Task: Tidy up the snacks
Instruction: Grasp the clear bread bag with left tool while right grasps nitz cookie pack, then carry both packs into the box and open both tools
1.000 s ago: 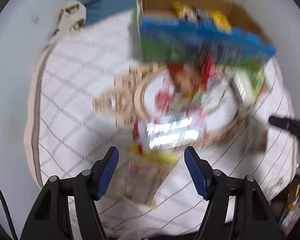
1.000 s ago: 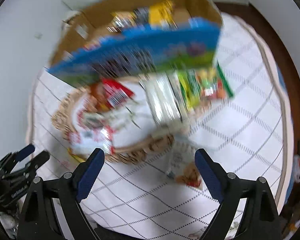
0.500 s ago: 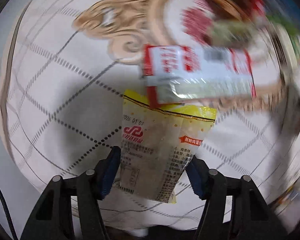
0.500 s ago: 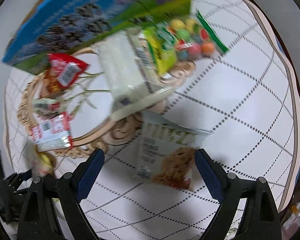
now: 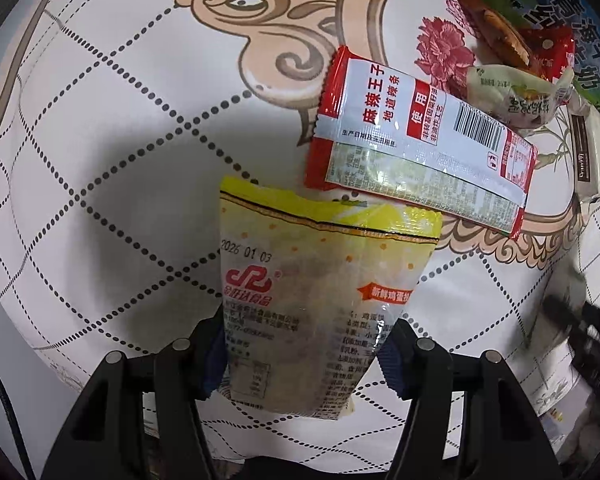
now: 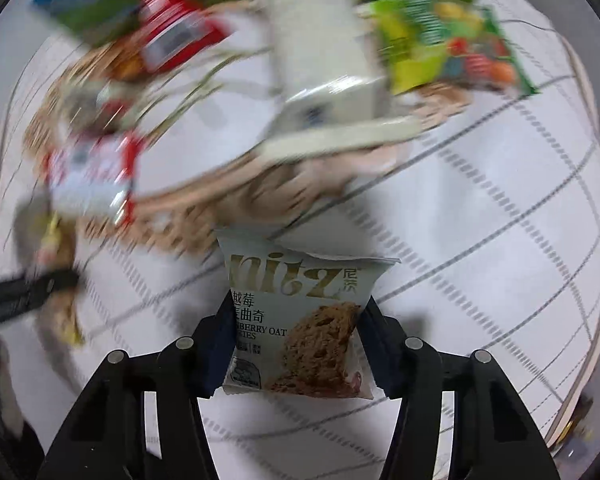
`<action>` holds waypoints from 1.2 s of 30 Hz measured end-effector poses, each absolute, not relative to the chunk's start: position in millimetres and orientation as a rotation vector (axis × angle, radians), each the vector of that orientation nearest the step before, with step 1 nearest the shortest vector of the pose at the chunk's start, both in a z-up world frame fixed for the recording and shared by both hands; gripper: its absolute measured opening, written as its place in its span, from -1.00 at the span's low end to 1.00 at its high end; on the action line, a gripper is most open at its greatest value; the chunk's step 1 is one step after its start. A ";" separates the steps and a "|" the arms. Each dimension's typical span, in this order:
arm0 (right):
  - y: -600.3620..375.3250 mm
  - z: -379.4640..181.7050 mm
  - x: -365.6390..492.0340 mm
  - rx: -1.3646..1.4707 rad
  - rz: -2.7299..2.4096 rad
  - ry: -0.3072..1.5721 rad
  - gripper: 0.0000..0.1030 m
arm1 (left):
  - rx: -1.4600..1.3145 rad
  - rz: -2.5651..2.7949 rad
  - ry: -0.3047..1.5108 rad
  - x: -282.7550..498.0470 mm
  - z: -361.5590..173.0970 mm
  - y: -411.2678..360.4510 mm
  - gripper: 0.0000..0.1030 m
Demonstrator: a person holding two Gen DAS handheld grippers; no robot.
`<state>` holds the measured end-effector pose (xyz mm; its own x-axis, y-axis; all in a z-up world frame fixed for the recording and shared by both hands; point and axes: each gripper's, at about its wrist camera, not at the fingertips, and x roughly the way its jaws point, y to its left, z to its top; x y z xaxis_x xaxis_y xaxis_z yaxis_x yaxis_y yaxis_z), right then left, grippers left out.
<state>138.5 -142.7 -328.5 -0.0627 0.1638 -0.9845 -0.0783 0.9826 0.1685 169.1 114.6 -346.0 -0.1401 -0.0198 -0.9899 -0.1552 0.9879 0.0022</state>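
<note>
My left gripper [image 5: 304,360] is shut on a yellow-topped clear snack pouch [image 5: 320,296], pinched at both sides over the patterned tablecloth [image 5: 112,160]. Just beyond it lies a red and white spicy-strip packet [image 5: 420,148]. My right gripper [image 6: 296,348] is shut on a pale oat cookie packet [image 6: 300,320], its blue pads pressing both edges. The right wrist view is blurred; a white box [image 6: 324,64], a green candy bag [image 6: 448,44] and the red and white packet [image 6: 92,172] show behind.
A small pale wrapped snack [image 5: 516,96], a red packet [image 5: 540,48] and a blue-green milk carton [image 5: 572,24] lie at the far right. The other gripper shows at the right edge [image 5: 580,328] and at the left edge of the right view [image 6: 24,292].
Both grippers dropped toward the table and closed. The left took hold of the yellow pouch, the right took hold of the oat cookie packet. The right view is still moving.
</note>
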 end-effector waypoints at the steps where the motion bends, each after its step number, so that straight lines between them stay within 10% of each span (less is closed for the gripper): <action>1: -140.3 -330.5 135.5 0.077 0.206 1.640 0.20 | -0.130 0.117 1.710 169.1 -351.4 121.2 0.16; 4: -143.4 -335.7 134.5 0.159 0.209 1.672 0.85 | -0.123 0.120 1.710 166.9 -354.8 119.0 0.16; 10: -157.4 -346.2 121.2 0.102 0.158 1.663 0.87 | -0.133 0.150 1.678 167.6 -343.2 111.9 0.02; 16: -148.2 -343.2 107.2 0.039 0.145 1.574 0.14 | -0.156 0.140 1.672 151.1 -323.2 101.9 -0.10; 36: -191.1 -199.2 149.5 0.315 0.245 1.344 0.11 | -0.222 -0.135 1.465 186.9 -187.4 24.5 -0.11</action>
